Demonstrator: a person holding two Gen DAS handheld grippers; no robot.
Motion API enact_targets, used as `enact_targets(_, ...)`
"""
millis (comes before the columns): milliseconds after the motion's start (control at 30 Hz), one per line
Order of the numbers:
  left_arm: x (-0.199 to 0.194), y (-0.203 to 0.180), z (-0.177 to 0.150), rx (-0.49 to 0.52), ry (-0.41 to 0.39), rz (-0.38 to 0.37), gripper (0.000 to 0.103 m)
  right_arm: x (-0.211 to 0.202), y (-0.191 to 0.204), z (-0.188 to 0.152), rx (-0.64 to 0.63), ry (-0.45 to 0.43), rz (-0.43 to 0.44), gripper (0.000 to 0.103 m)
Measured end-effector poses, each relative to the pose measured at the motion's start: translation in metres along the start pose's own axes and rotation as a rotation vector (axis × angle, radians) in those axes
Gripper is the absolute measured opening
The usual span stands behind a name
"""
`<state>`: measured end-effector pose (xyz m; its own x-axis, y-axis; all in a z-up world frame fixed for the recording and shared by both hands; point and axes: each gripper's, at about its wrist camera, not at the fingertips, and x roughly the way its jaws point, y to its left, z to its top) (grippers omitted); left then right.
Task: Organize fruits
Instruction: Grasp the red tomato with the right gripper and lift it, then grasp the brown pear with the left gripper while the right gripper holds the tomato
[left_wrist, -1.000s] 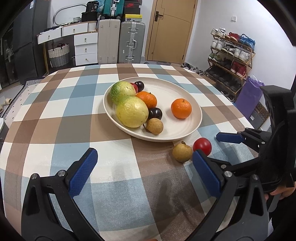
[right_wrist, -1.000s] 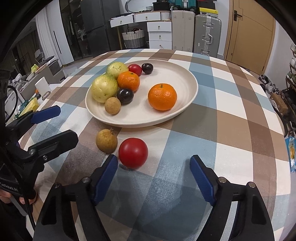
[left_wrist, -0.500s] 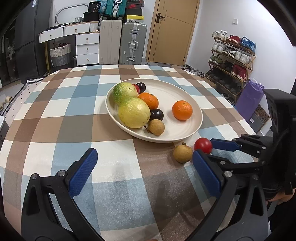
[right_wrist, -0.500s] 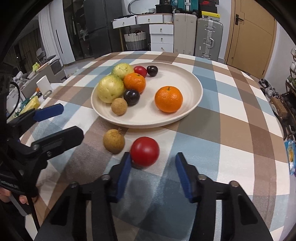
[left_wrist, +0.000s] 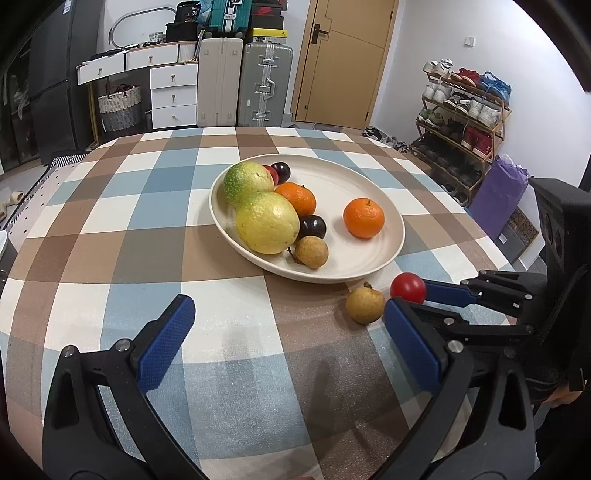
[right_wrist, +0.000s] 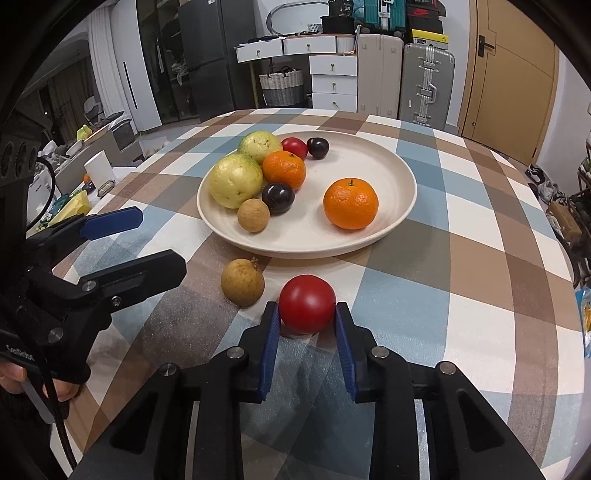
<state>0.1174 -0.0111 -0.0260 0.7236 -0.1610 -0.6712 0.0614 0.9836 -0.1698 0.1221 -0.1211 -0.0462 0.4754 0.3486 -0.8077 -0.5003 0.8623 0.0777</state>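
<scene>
A small red fruit (right_wrist: 306, 302) lies on the checked tablecloth just in front of the cream plate (right_wrist: 388, 221). My right gripper (right_wrist: 306, 325) has it between its blue pads (right_wrist: 272, 325); the jaws are closing and both pads touch its sides. A brown round fruit (right_wrist: 242, 282) lies just left of it on the cloth. The plate holds two yellow-green guavas, two oranges (right_wrist: 351, 203), dark plums, a red fruit and a brown one. My left gripper (left_wrist: 291, 332) hovers open over the cloth, nothing between its fingers. In the left wrist view, the red fruit (left_wrist: 408, 286) shows at the right gripper's tip.
The round table drops off close behind both grippers and to the right. Off the table's left edge there is a cluttered low surface (right_wrist: 88, 184). Suitcases (left_wrist: 264, 85), drawers and a shoe rack (left_wrist: 465, 122) stand far back. Bare cloth (left_wrist: 129, 240) lies left of the plate.
The right gripper's jaws have come together from wide open until they touch the red fruit. The left gripper has stayed where it was, open.
</scene>
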Motion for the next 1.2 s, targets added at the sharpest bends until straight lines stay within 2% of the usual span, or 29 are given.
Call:
enact_targets(200,0.004,0.0,-0.001,-0.004,0.025,-0.023,0.102,-0.01,-0.005,-0.005,0.009,-0.024,0.009,0.03)
enact_targets(400,0.003,-0.01,-0.002,0.04,0.028,-0.025,0.102,-0.022,-0.007,-0.008,0.017,-0.059,0.018,0.03)
enact_targets(600,0.017,-0.025,-0.007,0.094,0.117,-0.063,0.098,-0.025,-0.012,-0.01,0.019,-0.057,0.01,0.03)
enact_targets(700,0.024,-0.033,-0.007,0.115,0.142,-0.068,0.092,-0.025,-0.014,-0.01,0.024,-0.06,0.011,0.03)
enact_targets(800,0.031,-0.037,-0.006,0.114,0.161,-0.084,0.082,-0.025,-0.015,-0.008,0.027,-0.067,0.018,0.03)
enact_targets(1200,0.04,-0.04,0.001,0.089,0.164,-0.145,0.057,-0.029,-0.016,-0.01,0.019,-0.08,0.025,0.03)
